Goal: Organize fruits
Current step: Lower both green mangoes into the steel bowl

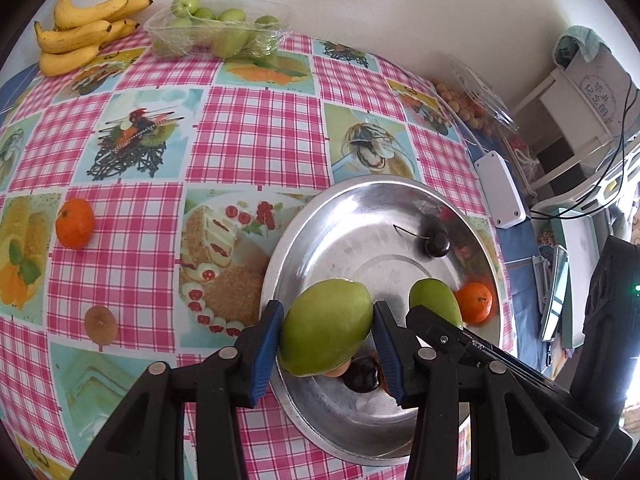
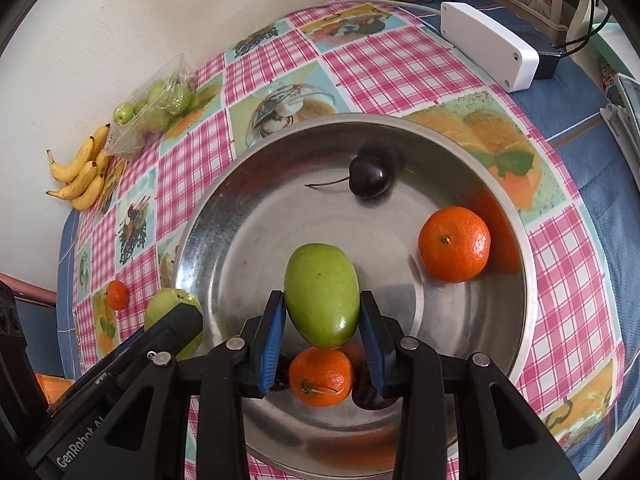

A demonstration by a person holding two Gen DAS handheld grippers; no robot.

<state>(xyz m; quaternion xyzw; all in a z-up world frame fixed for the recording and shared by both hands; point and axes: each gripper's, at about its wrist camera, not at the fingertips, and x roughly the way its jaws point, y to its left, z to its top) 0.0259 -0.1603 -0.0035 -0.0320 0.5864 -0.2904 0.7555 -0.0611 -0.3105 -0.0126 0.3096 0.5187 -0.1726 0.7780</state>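
White lettering "GenRobot AI", partly cut off, stands on the black body of the left gripper, lower left of the right wrist view; Chinese characters on a white box, upper right of the left wrist view, are illegible.

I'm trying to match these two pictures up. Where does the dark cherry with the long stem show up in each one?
Left wrist view: the cherry lies right of centre, on the far right side of the metal bowl, stem pointing left.
Right wrist view: the cherry lies above centre, near the bowl's far rim, stem pointing left.
Shared landmark: the white box on the table beyond the bowl.
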